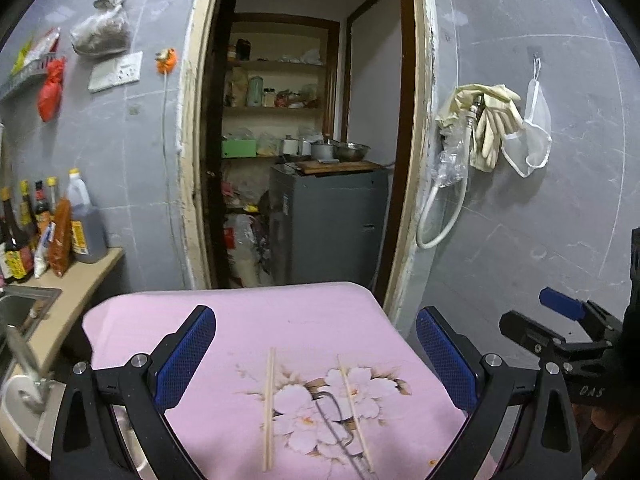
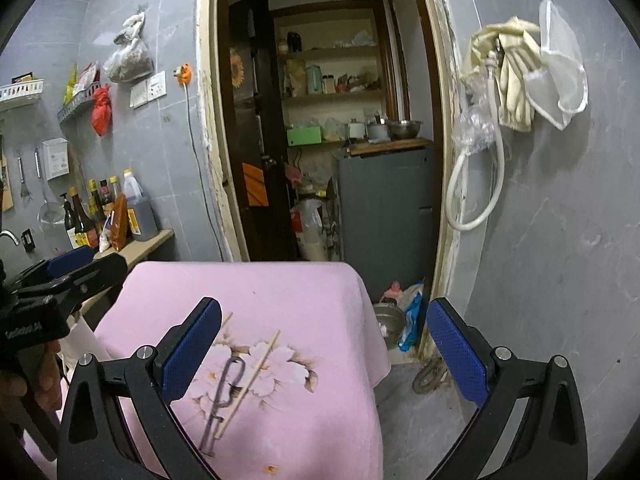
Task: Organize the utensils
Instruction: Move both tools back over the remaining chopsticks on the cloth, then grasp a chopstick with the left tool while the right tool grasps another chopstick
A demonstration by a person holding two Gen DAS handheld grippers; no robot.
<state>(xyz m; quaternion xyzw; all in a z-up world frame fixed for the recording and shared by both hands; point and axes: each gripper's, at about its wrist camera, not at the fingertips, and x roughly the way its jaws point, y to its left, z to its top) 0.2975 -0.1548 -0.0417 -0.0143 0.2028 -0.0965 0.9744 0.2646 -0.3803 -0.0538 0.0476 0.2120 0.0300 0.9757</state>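
Both grippers hovering above the pink cloth (image 1: 248, 320), nothing held. Left gripper (image 1: 316, 354) w/ jaws wide apart; right gripper (image 2: 324, 344) same, wide apart.

Utensils lying on the floral print near the cloth's front edge: left chopstick (image 1: 268, 408), right chopstick (image 1: 354, 404), well apart from each other, plus a thin metal wire utensil (image 1: 334, 420) btwn them. Its handle looks to be crossing or touching the right chopstick low down; can't tell which is on top.

Handling, my guess: chopsticks light, stiff, thin, sitting flat on soft cloth, so pads are prob going to drag fabric. Better pinching mid-length, across the stick. Wire piece light, springy, slippery metal; taking it at the loop end where it stands proud of the cloth.

Hard to read: lower ends of both chopsticks + wire handle are cut off by the frame edge in left wrist view. In right wrist view the left chopstick is mostly hidden behind the gripper finger. No holder or tray showing anywhere, so drop-off spot unknown.
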